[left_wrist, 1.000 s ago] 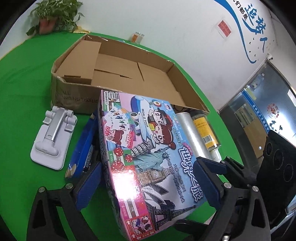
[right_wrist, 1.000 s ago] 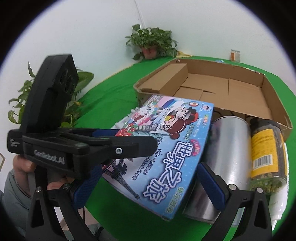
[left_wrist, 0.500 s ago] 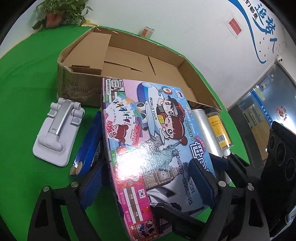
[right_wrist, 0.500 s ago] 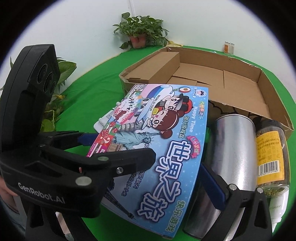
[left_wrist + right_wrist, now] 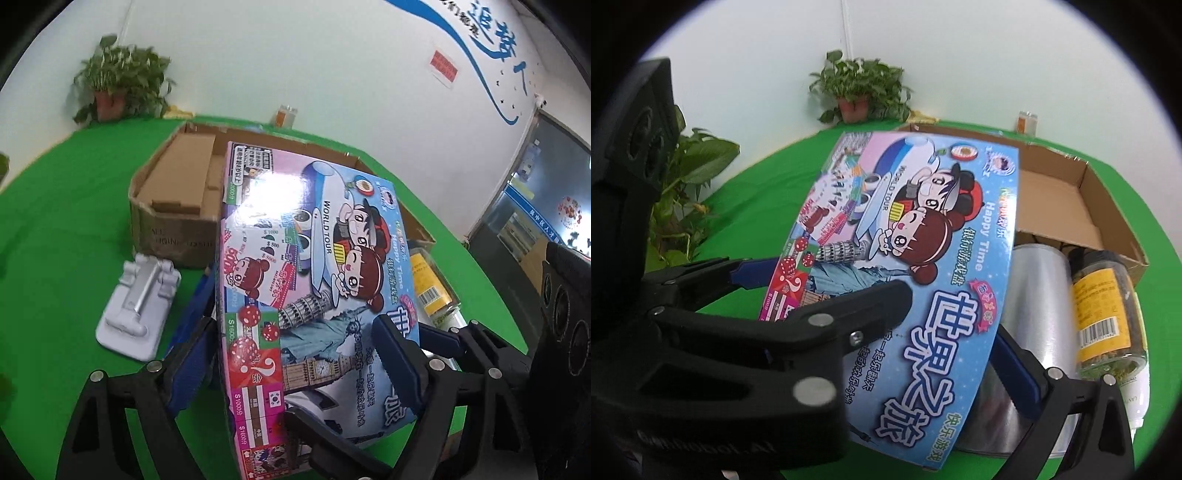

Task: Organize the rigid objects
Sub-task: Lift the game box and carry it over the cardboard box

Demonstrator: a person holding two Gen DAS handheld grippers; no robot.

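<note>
A colourful board game box (image 5: 314, 258) is lifted off the green table, its far end tipped up in front of the open cardboard box (image 5: 173, 221). My left gripper (image 5: 293, 325) has its jaws closing on it: one blue pad sits at the box's left side and the other lies on its top face. The right wrist view shows the same game box (image 5: 934, 229) with the left gripper's black finger across it. My right gripper (image 5: 882, 339) straddles the box's near end, jaws wide. Its right pad (image 5: 1015, 369) is beside the box edge; its left finger is hidden.
A white and silver phone stand (image 5: 136, 306) lies left of the game box, with a blue flat item (image 5: 195, 295) beside it. To the right lie a shiny roll (image 5: 1030, 288), a yellow-labelled jar (image 5: 1104, 310) and a white bottle (image 5: 1134, 402). A potted plant (image 5: 118, 85) stands at the back.
The game box has risen and tipped up towards the cardboard box. The left gripper's pads have drawn in onto it. The right gripper has barely moved.
</note>
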